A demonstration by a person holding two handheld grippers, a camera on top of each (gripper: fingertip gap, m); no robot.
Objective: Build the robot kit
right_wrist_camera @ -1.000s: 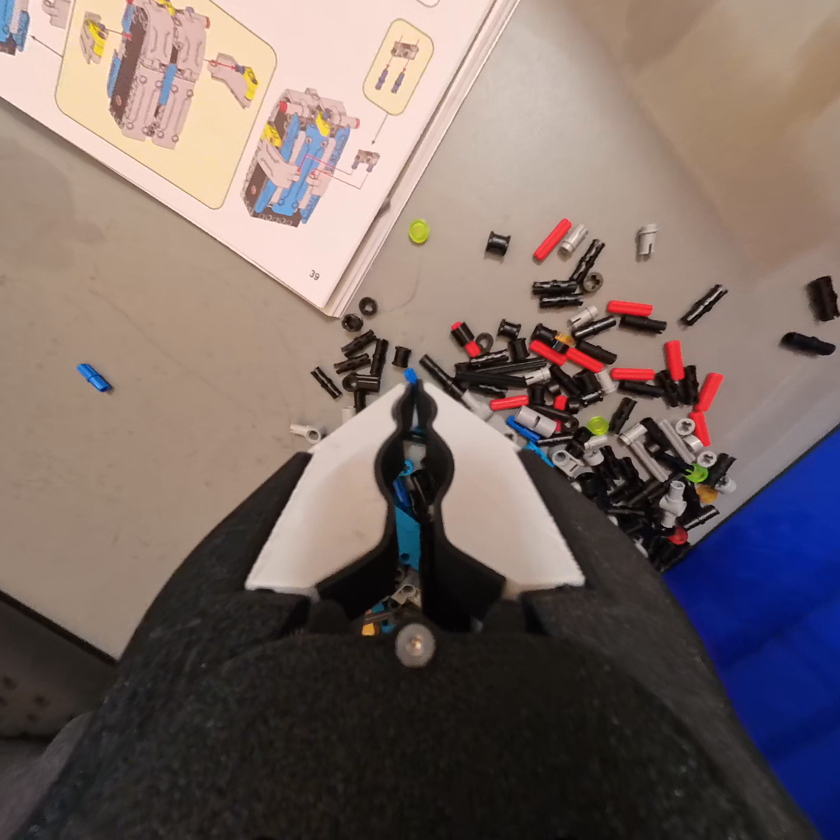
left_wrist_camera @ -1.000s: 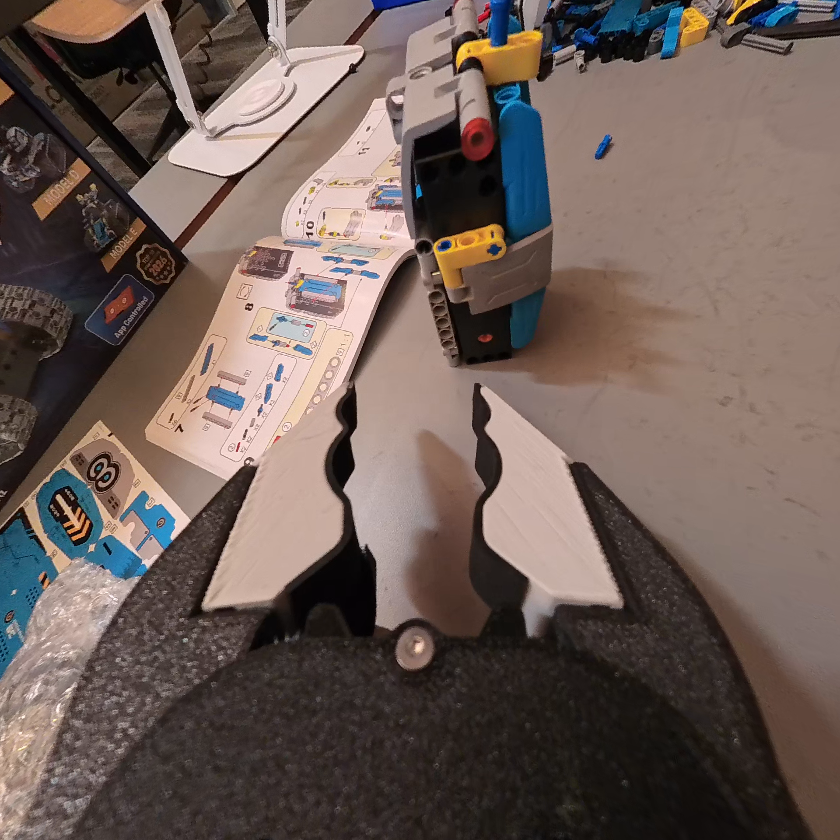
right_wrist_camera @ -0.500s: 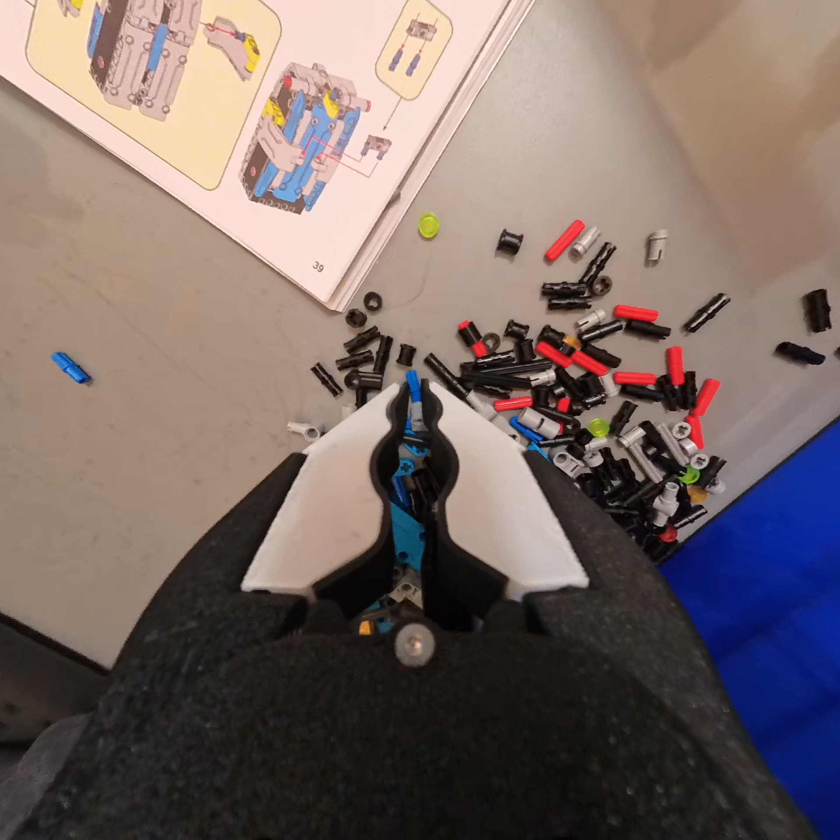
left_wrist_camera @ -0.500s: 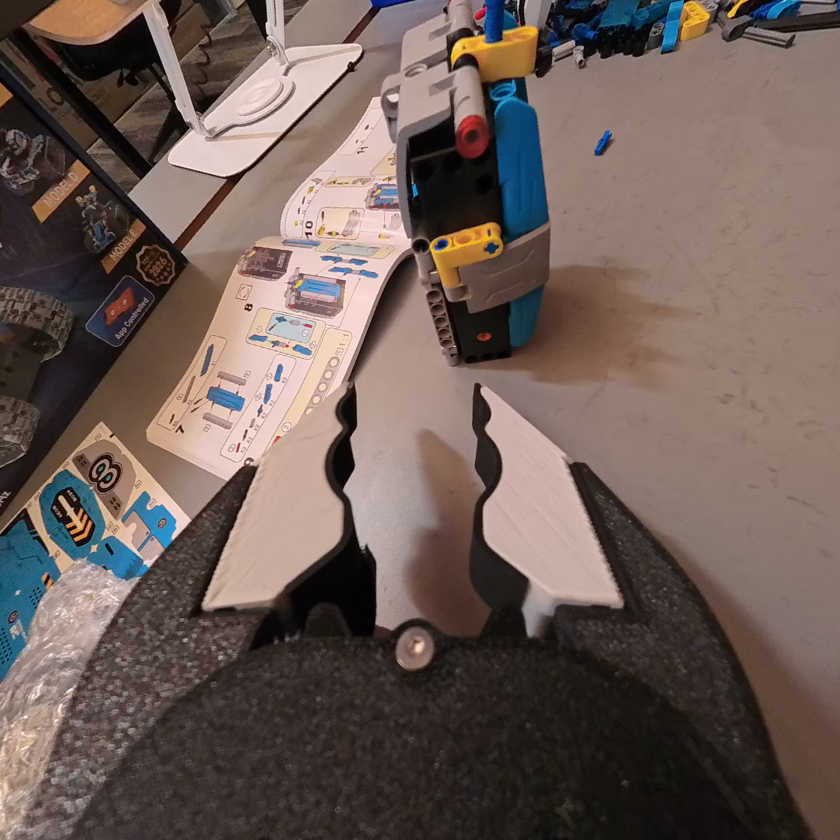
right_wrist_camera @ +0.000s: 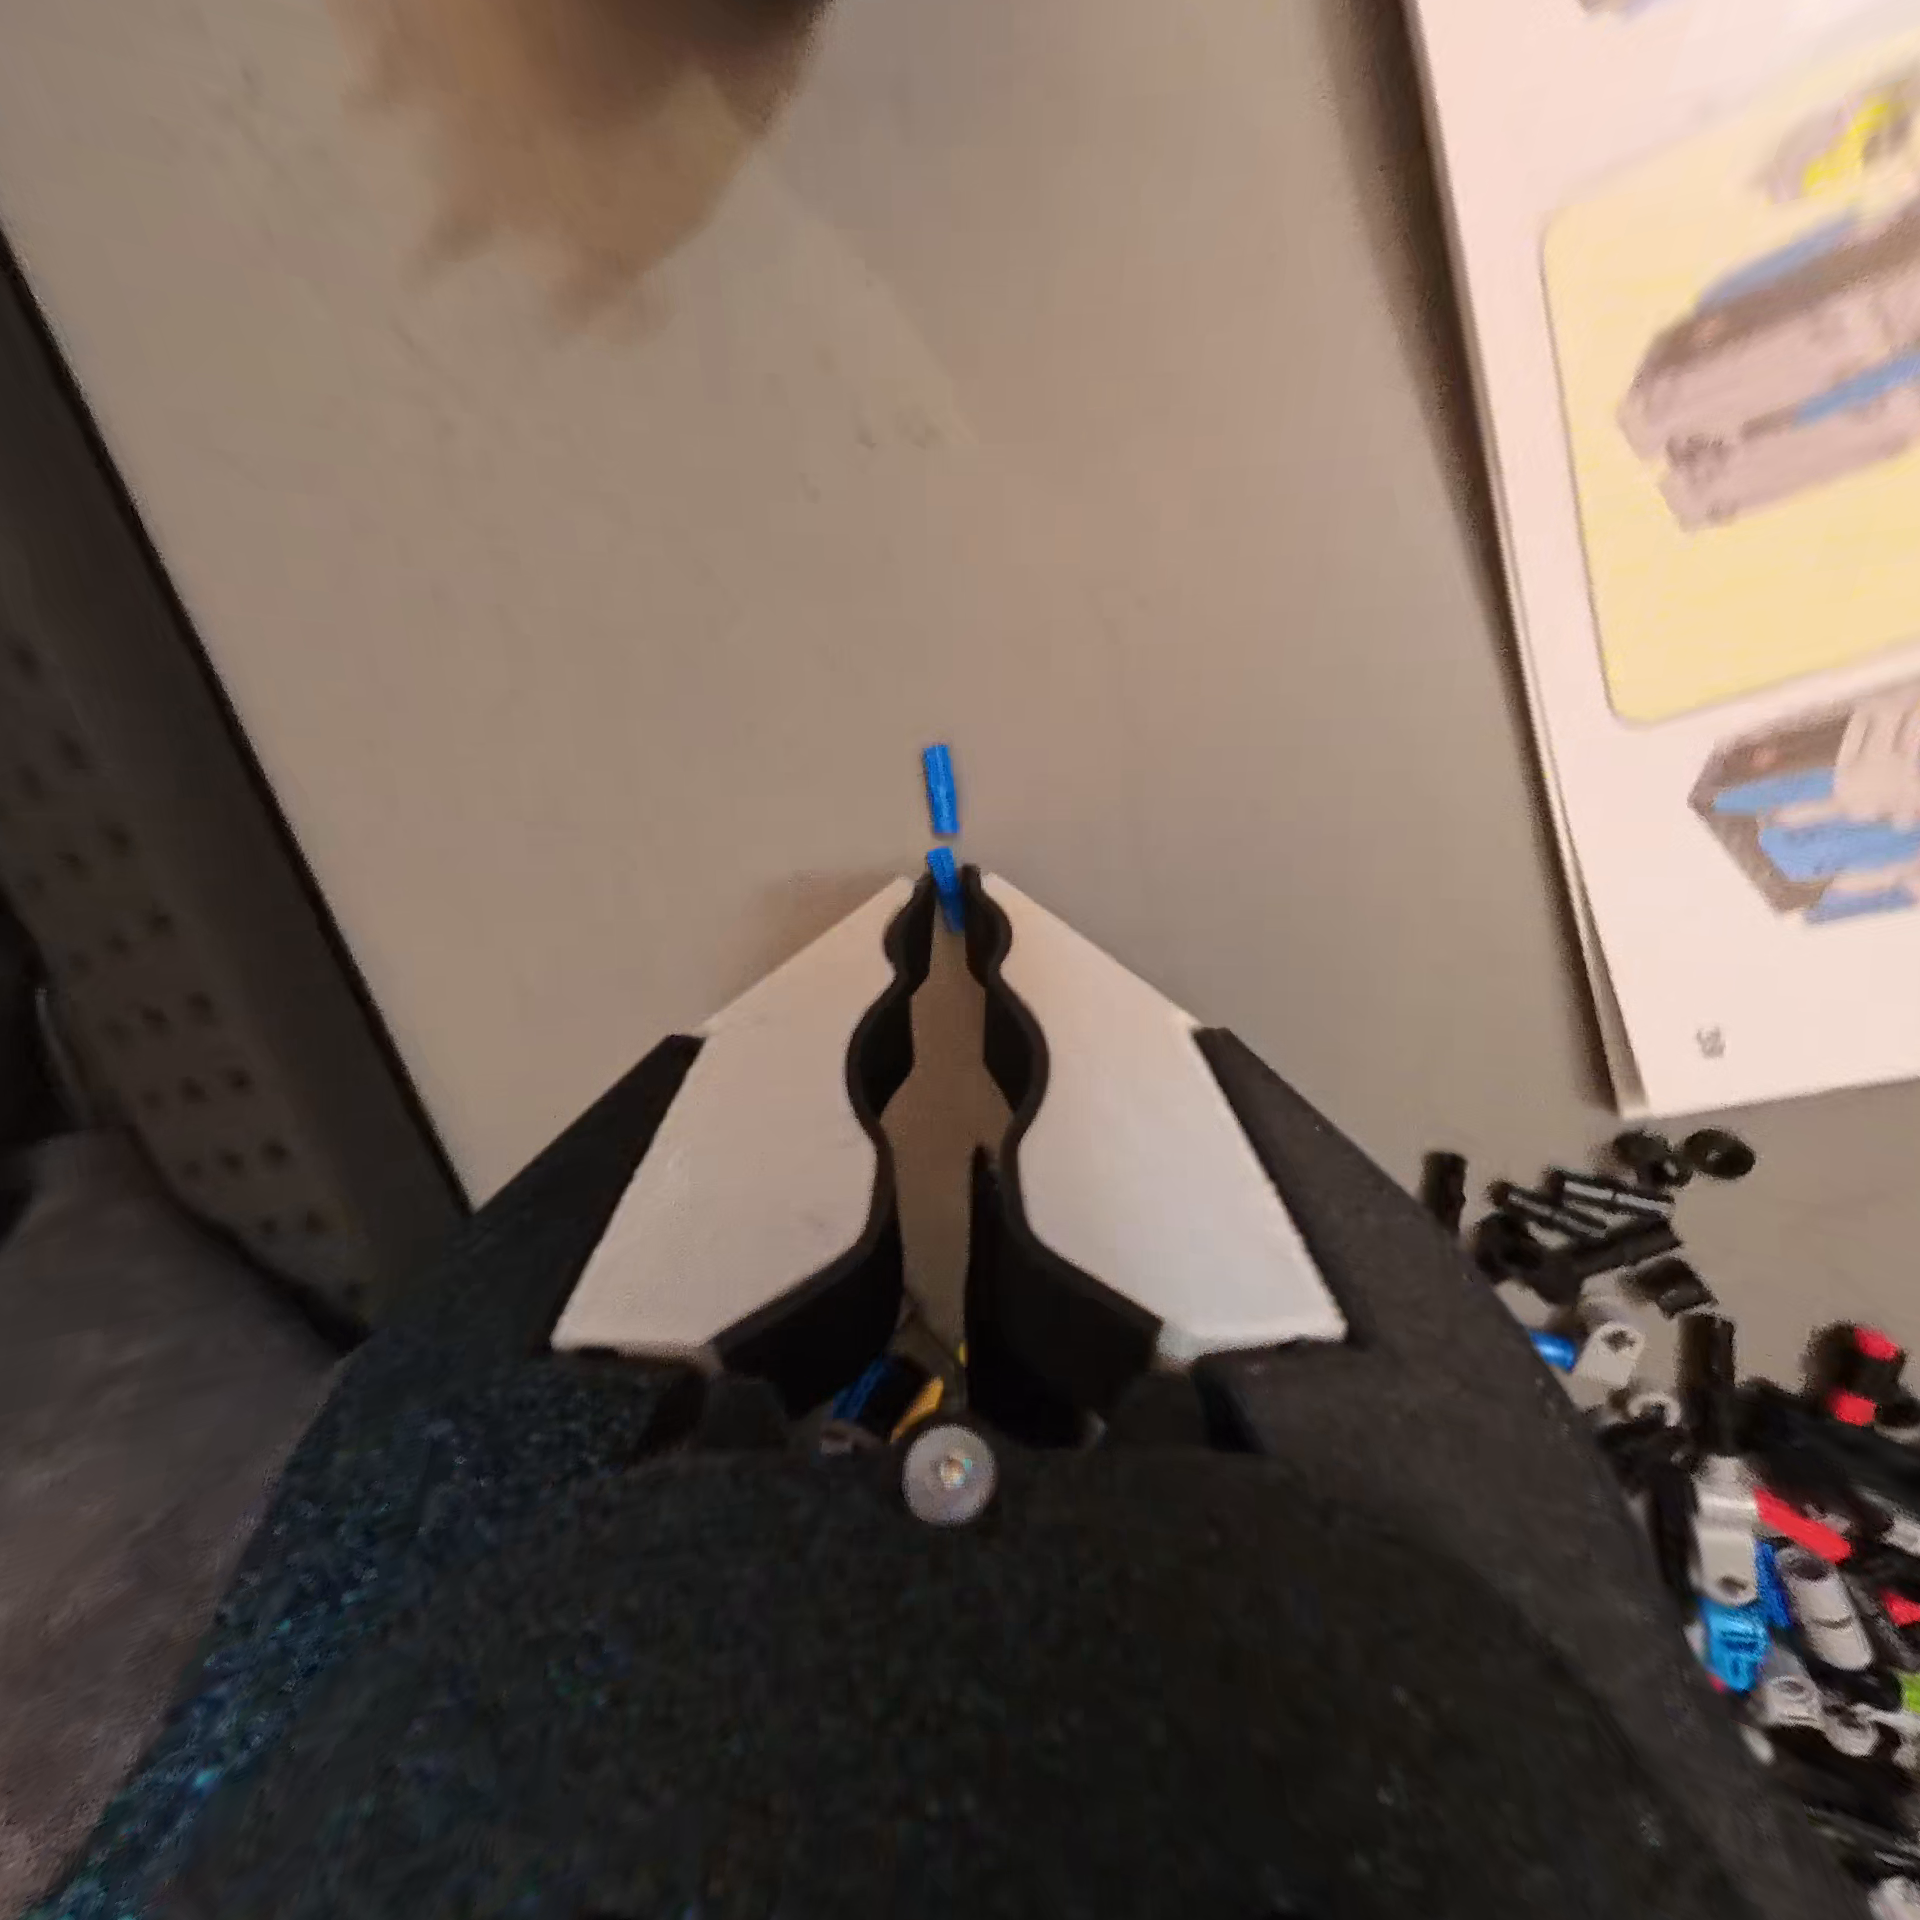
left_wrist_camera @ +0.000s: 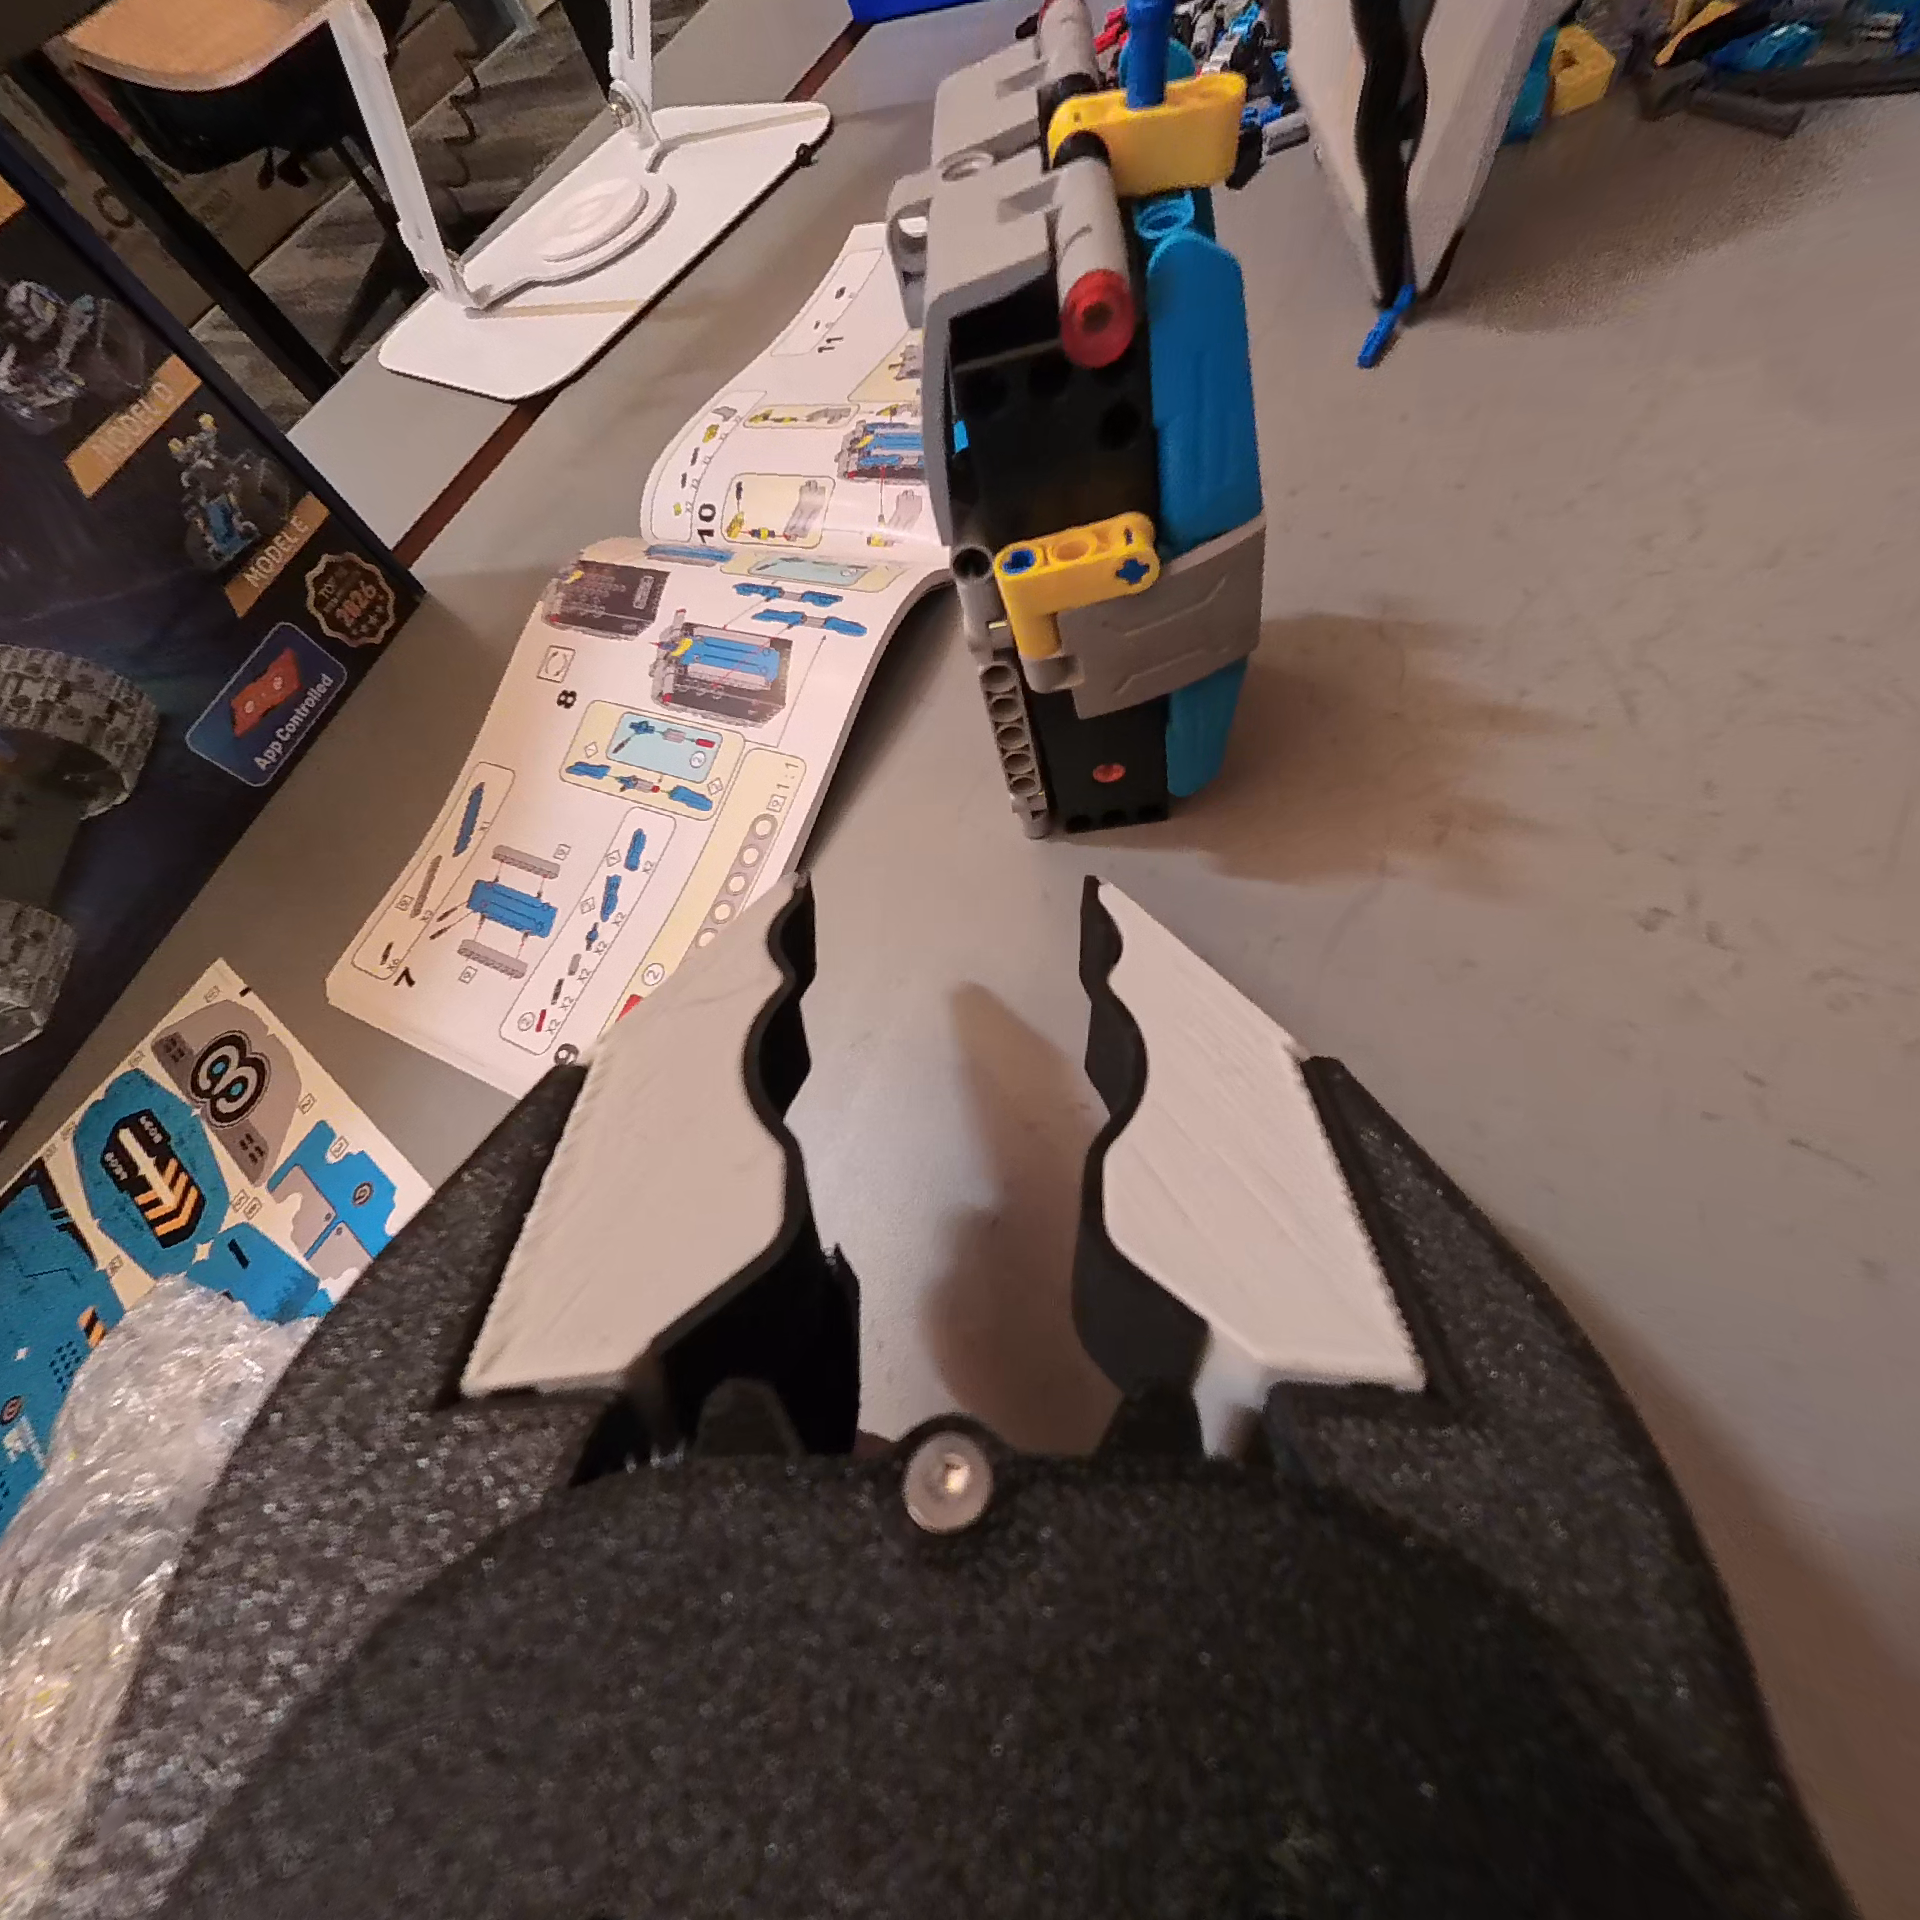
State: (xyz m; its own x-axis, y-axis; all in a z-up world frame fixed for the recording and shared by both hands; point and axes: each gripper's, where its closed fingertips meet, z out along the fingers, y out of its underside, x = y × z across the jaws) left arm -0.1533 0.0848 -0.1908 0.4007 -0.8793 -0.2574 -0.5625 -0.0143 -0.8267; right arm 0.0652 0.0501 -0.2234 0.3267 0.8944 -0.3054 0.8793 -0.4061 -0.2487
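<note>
My left gripper [left_wrist_camera: 945, 894] is open and empty, low over the grey table [left_wrist_camera: 1558, 935]. It points at a black, grey, blue and yellow brick model [left_wrist_camera: 1091, 468] standing upright just ahead. My right gripper [right_wrist_camera: 945, 883] is shut on a small blue pin [right_wrist_camera: 948, 896] that sticks out of its tips. A second blue pin [right_wrist_camera: 940, 790] lies on the table just beyond the tips. In the left wrist view the right gripper [left_wrist_camera: 1392, 286] comes down to the right of the model, with blue pins [left_wrist_camera: 1380, 330] at its tips.
An open instruction booklet [left_wrist_camera: 675, 727] lies left of the model and shows in the right wrist view [right_wrist_camera: 1714, 520]. A pile of small pins [right_wrist_camera: 1714, 1403] lies at lower right. A dark box [left_wrist_camera: 156, 520], sticker sheet [left_wrist_camera: 187, 1174], bubble wrap [left_wrist_camera: 104, 1455] and white stand base [left_wrist_camera: 582, 239] are on the left. My right fingertips sit around 25 cm from my left ones.
My right gripper swung away from the pile of pins with the blue pin in its tips and now sits over the loose blue pin, entering the left wrist view. My left gripper barely moved.
</note>
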